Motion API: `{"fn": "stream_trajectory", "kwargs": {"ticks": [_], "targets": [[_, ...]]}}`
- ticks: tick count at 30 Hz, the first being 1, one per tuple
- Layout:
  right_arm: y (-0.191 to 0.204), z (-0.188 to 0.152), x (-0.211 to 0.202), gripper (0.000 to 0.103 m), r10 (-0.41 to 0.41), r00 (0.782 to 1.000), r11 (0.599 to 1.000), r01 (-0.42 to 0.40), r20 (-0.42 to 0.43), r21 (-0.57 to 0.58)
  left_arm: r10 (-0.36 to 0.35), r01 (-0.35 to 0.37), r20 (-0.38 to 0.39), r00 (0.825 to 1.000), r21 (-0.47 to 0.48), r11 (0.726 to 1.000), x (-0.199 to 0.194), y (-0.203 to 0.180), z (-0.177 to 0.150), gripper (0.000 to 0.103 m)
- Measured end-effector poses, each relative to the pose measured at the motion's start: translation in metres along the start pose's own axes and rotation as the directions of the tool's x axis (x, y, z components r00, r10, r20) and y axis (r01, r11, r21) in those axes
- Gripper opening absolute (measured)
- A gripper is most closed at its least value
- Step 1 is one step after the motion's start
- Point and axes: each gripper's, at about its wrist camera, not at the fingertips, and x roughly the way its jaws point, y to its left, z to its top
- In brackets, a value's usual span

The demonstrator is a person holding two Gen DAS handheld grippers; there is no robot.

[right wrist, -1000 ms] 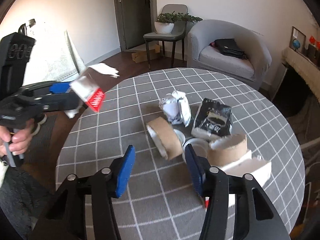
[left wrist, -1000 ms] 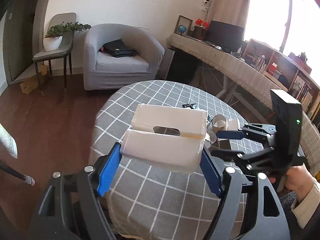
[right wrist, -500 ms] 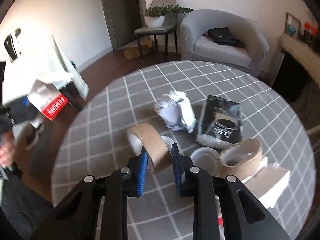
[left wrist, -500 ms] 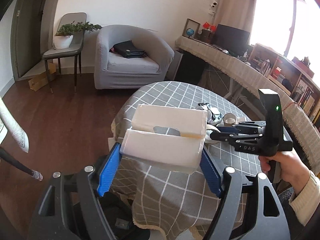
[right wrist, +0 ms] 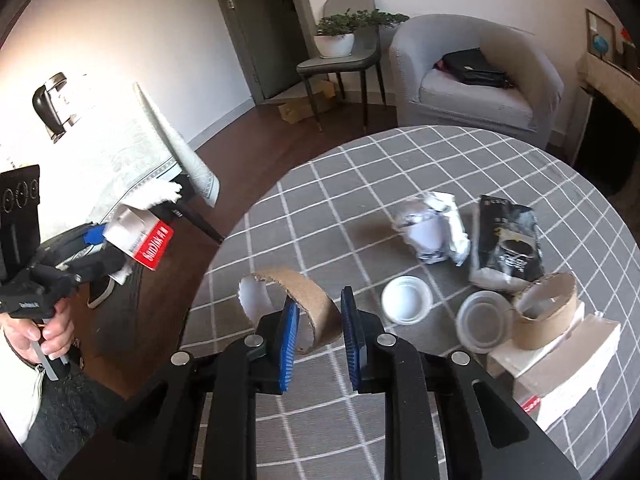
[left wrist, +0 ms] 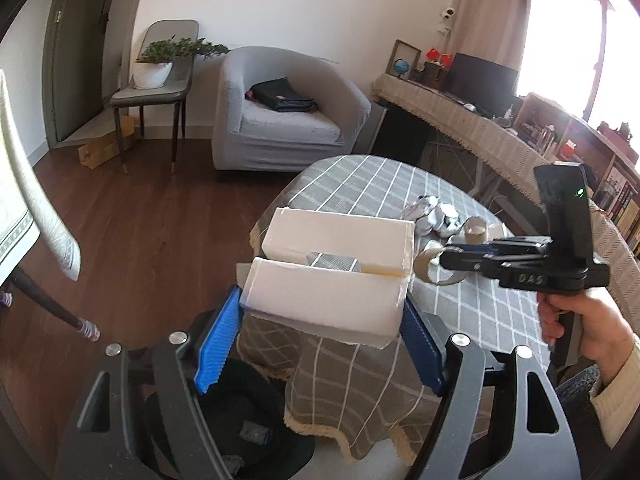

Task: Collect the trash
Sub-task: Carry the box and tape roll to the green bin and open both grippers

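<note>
Left gripper clamped on white box past the table edge, right gripper pinching cardboard ring, crumpled wrappers farther right.

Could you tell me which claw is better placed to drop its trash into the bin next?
Left. The left claw holds the white tissue box above the black bin; the right claw grips a cardboard ring over the table.

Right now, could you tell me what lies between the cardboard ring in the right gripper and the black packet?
In the right wrist view, a crumpled silver wrapper and a clear plastic lid lie between them.
</note>
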Motion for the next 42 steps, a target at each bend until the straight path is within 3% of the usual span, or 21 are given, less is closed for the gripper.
{"fn": "stream_trajectory", "kwargs": {"ticks": [8, 14, 17, 26, 32, 36, 42], "targets": [[0.026, 0.006, 0.003, 0.021, 0.043, 0.999, 0.999, -0.043, 0.011, -0.032, 0.071, -0.072, -0.058, 0.996, -0.013, 0.997, 0.002, 0.016, -0.024, 0.078], [0.055, 0.010, 0.009, 0.021, 0.088, 0.996, 0.993, -0.087, 0.009, -0.074, 0.134, -0.140, -0.131, 0.982, -0.032, 0.990, 0.008, 0.037, -0.052, 0.078], [0.071, 0.011, 0.015, 0.021, 0.107, 0.994, 0.989, -0.107, -0.005, -0.098, 0.178, -0.180, -0.180, 0.967, 0.002, 0.984, 0.014, 0.042, -0.068, 0.078], [0.123, 0.011, 0.053, 0.021, 0.124, 0.989, 0.977, -0.135, -0.076, -0.166, 0.186, -0.195, -0.318, 0.930, 0.006, 0.981, 0.029, 0.067, -0.116, 0.078], [0.160, 0.006, 0.085, 0.021, 0.052, 0.988, 0.966, -0.087, -0.145, -0.245, 0.206, -0.219, -0.420, 0.884, 0.017, 0.976, 0.042, 0.088, -0.147, 0.080], [0.178, 0.002, 0.108, 0.021, 0.031, 0.978, 0.961, -0.085, -0.205, -0.263, 0.208, -0.227, -0.458, 0.865, 0.012, 0.974, 0.040, 0.099, -0.163, 0.082], [0.199, -0.007, 0.137, 0.021, 0.002, 0.964, 0.954, -0.082, -0.267, -0.288, 0.241, -0.261, -0.399, 0.885, 0.003, 0.965, 0.012, 0.110, -0.160, 0.073]]}}
